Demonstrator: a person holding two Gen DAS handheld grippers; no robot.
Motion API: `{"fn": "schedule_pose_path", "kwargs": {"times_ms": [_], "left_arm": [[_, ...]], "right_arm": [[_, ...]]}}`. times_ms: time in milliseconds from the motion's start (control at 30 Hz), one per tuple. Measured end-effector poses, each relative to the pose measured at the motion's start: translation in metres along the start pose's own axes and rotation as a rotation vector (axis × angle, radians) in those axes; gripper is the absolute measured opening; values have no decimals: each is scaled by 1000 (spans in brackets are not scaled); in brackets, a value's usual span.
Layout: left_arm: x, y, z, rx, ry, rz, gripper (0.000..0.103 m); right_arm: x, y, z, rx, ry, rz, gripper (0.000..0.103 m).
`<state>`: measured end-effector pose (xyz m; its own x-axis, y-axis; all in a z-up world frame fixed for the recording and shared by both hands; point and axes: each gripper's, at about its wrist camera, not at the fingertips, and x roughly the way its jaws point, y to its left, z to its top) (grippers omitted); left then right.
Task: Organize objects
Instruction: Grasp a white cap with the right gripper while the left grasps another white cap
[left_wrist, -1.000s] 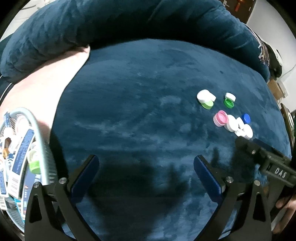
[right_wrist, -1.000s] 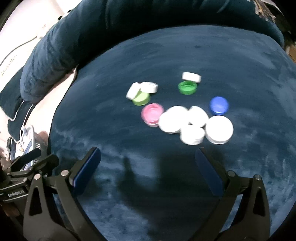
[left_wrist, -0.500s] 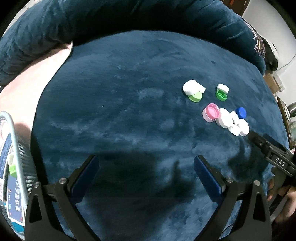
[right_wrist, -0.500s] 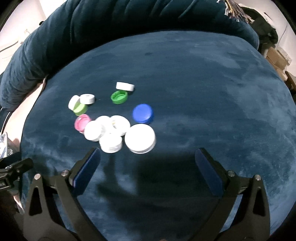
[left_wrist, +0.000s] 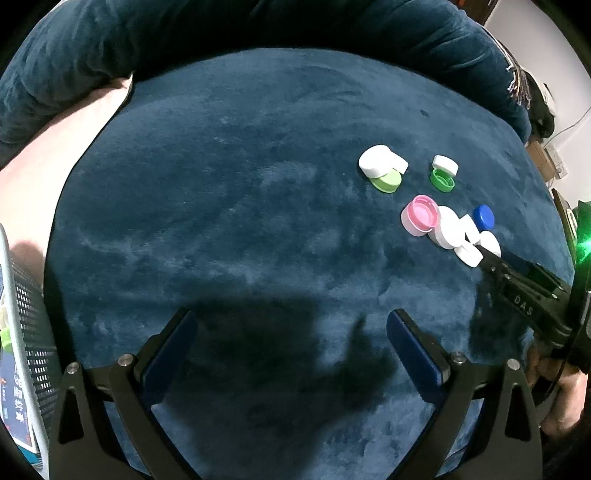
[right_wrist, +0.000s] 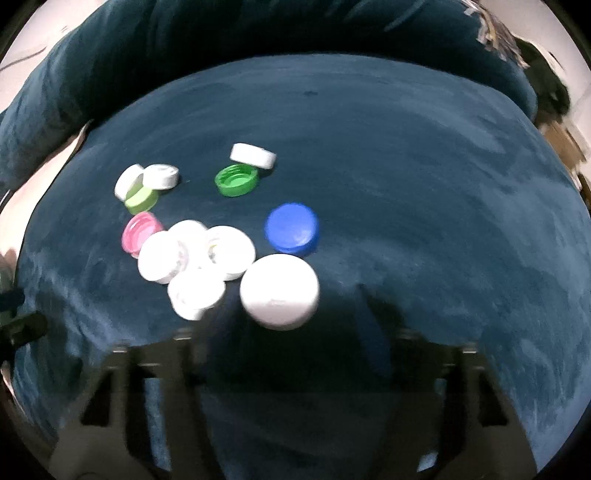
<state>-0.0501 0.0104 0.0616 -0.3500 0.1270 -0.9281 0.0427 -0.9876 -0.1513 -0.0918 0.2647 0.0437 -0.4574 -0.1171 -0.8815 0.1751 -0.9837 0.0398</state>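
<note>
- Plainly, what matters is where the bottle caps lie from each tool: the large white cap (right_wrist: 279, 291) sits straight ahead of the right gripper (right_wrist: 291, 354), just beyond its fingertips and roughly between their lines.
- From the left gripper (left_wrist: 291, 343), the same cluster lies well off to the front right, toward the right edge of the blue cushion (left_wrist: 240, 184), so the right hand is by my judgement the nearer one.
- Round caps have no long axis; the big one lies flat, top up, so any closing direction would suit it.
- Touching or crowding each other to its left are the smaller white caps (right_wrist: 195, 254), with the pink cap (right_wrist: 138, 230) beside them; the blue cap (right_wrist: 292, 229) sits just behind it, apart.
- Farther back lie the dark green cap (right_wrist: 236, 180) with a white cap (right_wrist: 253, 155) at its rim, and the light green cap (right_wrist: 141, 198) under two white ones.
- Right gripper: pitched down low over the cushion, blurred, jaws spread wide, holding nothing.
- Left gripper: jaws spread, empty, above bare cushion near the front edge.
- A mesh basket (left_wrist: 33, 332) stands at the left edge.
</note>
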Motion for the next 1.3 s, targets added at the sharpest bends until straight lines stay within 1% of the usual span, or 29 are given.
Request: {"fn": "schedule_pose_path", "kwargs": {"times_ms": [67,100,133,167,233,267,367,467,667,767,833,900,933,967,1000,1033,1067,1100,1133,1233,1300], "left_arm": [[1,0,1,2,2,0,102],[1,0,1,2,2,1,102],[1,0,1,3,1,1,102],[1,0,1,4,0,2,102],[1,0,2,3,-1,5,102],[1,-1,2,4,-1,6,102],[2,-2,0,8,-3,4,102],[2,-7,1,19,-29,-27,102],[3,-46,1,127,-95,-85,102],[7,-66,0,178,-111,-101,101],[12,-75,0,200,-116,-109,98],[21,-81,1,204,-104,-129,89],[26,-83,1,198,-99,-142,86],[29,-82,1,191,-97,-147,78],[32,-81,1,186,-99,-142,61],[33,-80,1,186,-103,-135,51],[30,-79,1,183,-110,-140,34],[28,-78,2,179,-116,-145,30],[22,-75,3,170,-125,-155,30],[10,-68,3,152,-152,-148,30],[2,-60,4,134,-156,-149,30]], "right_arm": [[-3,4,-1,-22,-7,8,41],[-5,5,-1,-23,-8,36,41],[-5,6,-1,-22,-8,76,41],[-7,10,-2,-27,-5,164,41],[-11,17,-3,-37,8,296,41],[-13,21,-4,-49,7,310,41],[-15,21,-4,-47,8,283,41],[-18,10,-4,21,13,246,41],[-24,-12,-6,128,9,187,41],[-27,-18,-8,157,7,183,41],[-28,-20,-9,169,6,185,41],[-31,-22,-10,172,3,183,41],[-31,-21,-10,172,3,184,41],[-31,-21,-11,172,4,186,41],[-31,-20,-11,171,6,188,41],[-29,-16,-11,169,8,188,41],[-29,-16,-11,166,11,188,41],[-28,-15,-9,162,11,189,41],[-29,-14,-9,158,10,191,41],[-32,-12,-9,148,6,195,41],[-33,-9,-8,141,4,198,41]]}}
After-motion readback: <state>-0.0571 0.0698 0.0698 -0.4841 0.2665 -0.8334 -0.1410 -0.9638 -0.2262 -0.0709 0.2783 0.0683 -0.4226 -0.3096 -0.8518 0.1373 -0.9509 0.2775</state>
